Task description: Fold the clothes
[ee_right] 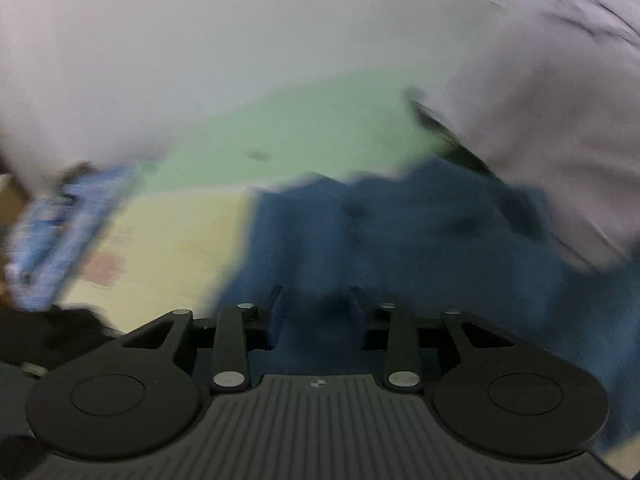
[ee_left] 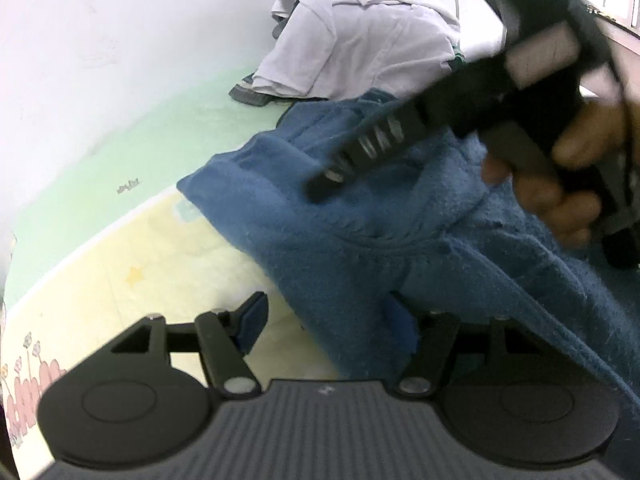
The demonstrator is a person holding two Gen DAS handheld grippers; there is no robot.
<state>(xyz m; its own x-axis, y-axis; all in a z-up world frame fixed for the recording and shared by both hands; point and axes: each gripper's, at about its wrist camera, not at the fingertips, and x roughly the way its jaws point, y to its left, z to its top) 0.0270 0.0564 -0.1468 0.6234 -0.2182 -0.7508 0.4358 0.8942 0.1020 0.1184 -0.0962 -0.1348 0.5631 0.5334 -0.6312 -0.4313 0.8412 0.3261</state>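
Across the middle and right of the left wrist view, a blue fleece garment lies rumpled on a green and yellow mat. At the lower edge, the left tongs stand released, a fold of the fleece between the jaws, unpinched. From the upper right, the right tongs hang just above the fleece, jaws narrowly parted, gripping nothing. Behind sits a pale grey clothes pile.
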